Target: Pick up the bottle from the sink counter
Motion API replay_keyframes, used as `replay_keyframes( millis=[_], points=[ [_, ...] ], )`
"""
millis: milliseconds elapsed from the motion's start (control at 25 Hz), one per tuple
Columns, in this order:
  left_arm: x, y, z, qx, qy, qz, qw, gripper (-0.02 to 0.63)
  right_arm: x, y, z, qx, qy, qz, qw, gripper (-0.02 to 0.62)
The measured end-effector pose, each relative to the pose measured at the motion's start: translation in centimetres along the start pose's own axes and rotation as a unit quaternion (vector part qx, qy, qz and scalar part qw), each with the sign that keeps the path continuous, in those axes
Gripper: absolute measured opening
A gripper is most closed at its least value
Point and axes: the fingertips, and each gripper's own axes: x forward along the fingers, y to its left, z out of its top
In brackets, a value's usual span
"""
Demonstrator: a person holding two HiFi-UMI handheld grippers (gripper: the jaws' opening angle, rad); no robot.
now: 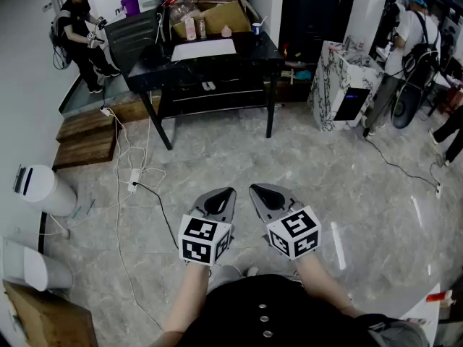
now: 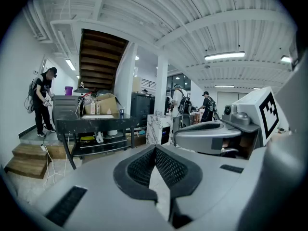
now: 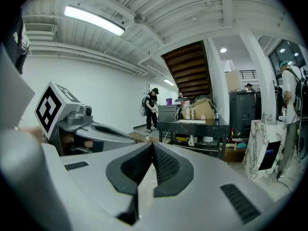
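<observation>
Holding both tools low before me, nothing gripped: left gripper (image 1: 226, 194) jaws pressed together, empty; right gripper (image 1: 259, 189) likewise, pads meeting. Task not yet begun. Bottle (image 1: 190, 27) stands upright on dark table (image 1: 249, 53), by box (image 1: 217, 9); second bottle (image 1: 202, 27) just right of it, can't tell which is mine. Bottle well apart from both tools, ahead and somewhat to my left. I judge left gripper slightly nearer. Must walk up, open jaws, then take upright body from side.
</observation>
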Motion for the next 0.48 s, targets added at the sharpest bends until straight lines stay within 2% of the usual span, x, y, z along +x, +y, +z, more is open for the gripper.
replay_keyframes(
  millis=[200, 480],
  points=[
    [0.7, 0.0, 0.3, 0.002, -0.005, 0.001, 1.0, 0.017, 0.5, -0.7, -1.4, 0.007, 0.011, 0.002, 1.0, 0.0],
    [1.2, -0.3, 0.5, 0.003, -0.008, -0.006, 0.9999, 0.017, 0.7, -0.4, -1.2, -0.001, 0.01, 0.013, 1.0, 0.0]
  ],
)
